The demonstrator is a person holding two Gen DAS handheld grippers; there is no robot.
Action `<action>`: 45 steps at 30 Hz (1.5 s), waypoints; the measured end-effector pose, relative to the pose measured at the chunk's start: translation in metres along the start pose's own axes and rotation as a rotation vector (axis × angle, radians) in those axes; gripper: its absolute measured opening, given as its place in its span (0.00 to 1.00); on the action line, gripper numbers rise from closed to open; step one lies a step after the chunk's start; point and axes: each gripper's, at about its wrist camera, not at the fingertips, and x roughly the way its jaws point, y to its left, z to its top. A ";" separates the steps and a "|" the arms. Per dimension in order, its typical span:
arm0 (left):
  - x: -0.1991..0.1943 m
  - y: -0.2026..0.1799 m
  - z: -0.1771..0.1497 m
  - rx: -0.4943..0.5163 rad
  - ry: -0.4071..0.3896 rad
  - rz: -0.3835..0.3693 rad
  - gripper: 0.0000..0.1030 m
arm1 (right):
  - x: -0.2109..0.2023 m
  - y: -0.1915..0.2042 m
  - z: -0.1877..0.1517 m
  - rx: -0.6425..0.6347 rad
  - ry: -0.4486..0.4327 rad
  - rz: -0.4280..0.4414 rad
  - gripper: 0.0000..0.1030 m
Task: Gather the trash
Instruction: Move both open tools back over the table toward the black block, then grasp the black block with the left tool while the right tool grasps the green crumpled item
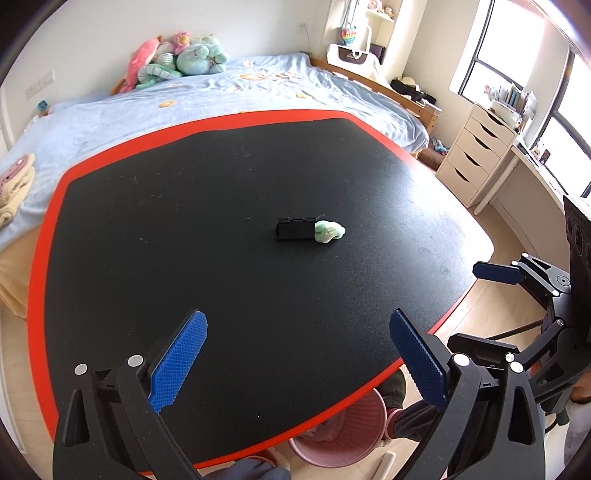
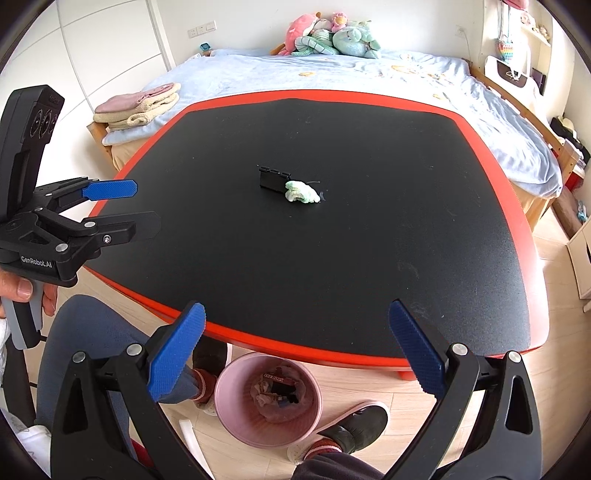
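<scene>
On the black tabletop (image 1: 184, 221) with its red border, near the centre, lies a crumpled pale-green tissue wad (image 1: 328, 231) touching one end of a small black binder clip (image 1: 296, 229). Left gripper (image 1: 297, 363) and right gripper (image 2: 295, 349) both hang over the near edge, well apart from the trash, jaws spread wide and holding nothing. On the floor under the near edge stands a pink wastebasket (image 2: 236, 373) already containing scraps and wrappers. Beyond the tabletop: a bed (image 2: 258, 74) in a light-blue cover, with plush toys (image 2: 332, 35) heaped at its head.
</scene>
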 end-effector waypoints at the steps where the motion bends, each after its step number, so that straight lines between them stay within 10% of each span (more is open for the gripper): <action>1: 0.004 0.001 0.002 -0.001 0.004 0.001 0.93 | 0.004 -0.001 0.002 -0.003 0.005 0.001 0.95; 31: 0.093 0.010 0.056 -0.042 0.021 0.009 0.92 | 0.076 -0.029 0.040 -0.015 0.054 0.036 0.95; 45: 0.103 0.011 0.059 -0.042 0.045 0.014 0.68 | 0.080 -0.027 0.046 -0.024 0.050 0.034 0.95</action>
